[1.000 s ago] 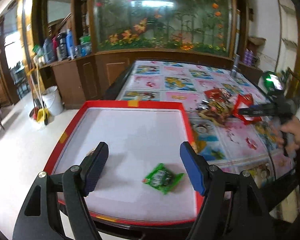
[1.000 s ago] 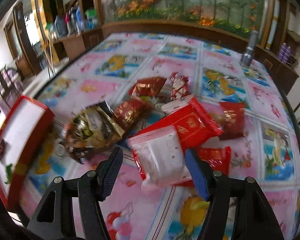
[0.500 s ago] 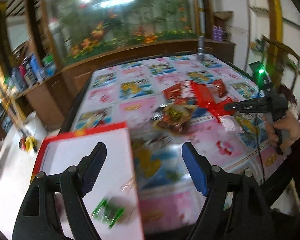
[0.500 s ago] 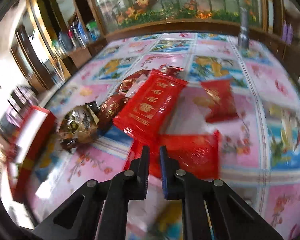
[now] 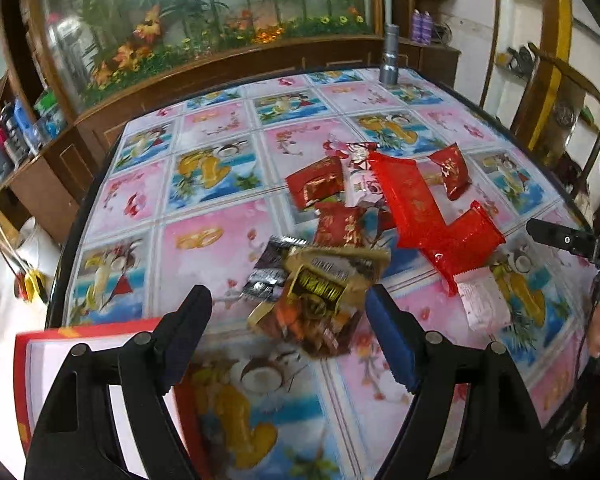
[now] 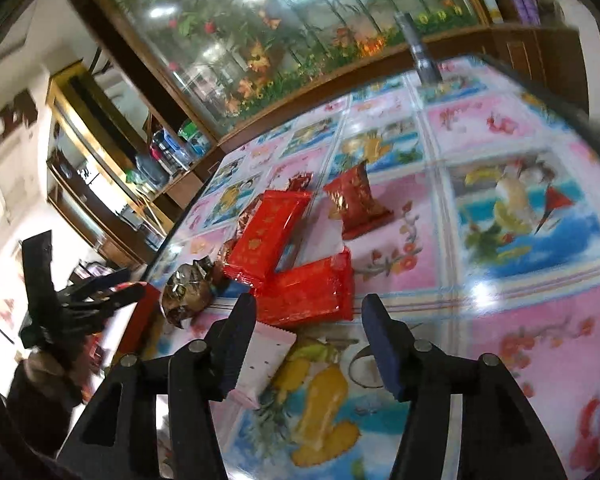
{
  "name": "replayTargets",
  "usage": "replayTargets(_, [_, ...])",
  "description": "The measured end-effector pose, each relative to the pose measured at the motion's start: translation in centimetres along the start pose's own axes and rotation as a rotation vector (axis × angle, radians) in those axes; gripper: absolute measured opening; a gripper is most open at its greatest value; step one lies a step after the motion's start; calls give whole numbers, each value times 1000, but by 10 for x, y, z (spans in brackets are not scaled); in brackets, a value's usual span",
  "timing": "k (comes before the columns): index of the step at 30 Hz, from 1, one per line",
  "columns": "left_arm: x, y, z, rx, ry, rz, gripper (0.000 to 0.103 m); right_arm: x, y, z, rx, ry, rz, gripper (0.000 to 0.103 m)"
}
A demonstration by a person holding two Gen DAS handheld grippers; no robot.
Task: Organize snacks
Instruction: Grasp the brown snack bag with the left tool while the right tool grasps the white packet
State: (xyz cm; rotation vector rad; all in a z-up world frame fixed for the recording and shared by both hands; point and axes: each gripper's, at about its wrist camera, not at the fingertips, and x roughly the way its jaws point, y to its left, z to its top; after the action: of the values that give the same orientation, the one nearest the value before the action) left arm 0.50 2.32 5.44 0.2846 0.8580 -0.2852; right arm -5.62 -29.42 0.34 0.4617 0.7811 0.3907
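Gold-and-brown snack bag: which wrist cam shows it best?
Left wrist. The gold-and-brown snack bag lies large and central just ahead of the open jaws, its label facing the camera. The right wrist view shows it small, blurred, off left, partly behind the red packets.

Gold-and-brown snack bag [image 5: 320, 296]: crumpled, flat on the worktop, just ahead of the left tool [image 5: 288, 332], between its fingertips' line. Long red packets [image 5: 412, 200], two, overlapping in an L, beyond and right of it. Small red sachets [image 5: 318, 184], several, scattered farther off. White-pink packet [image 6: 264, 360]: flat, beside the right tool's [image 6: 308, 344] left finger. Red-rimmed white tray [image 5: 20, 360]: at the left tool's near left.
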Motion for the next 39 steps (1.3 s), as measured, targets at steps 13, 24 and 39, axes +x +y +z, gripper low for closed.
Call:
replayTargets(13, [52,-31,1,41,81,-32,51,6,4,-4,-40,5,-30,58])
replayTargets(24, [18,-47,-30,-88,28,-190,11,16,10,-10,-87,42,-69,58])
replayTargets(39, [-45,-27,-93,-178,25,-187,10,44,85,-30,-199,226,-204,57])
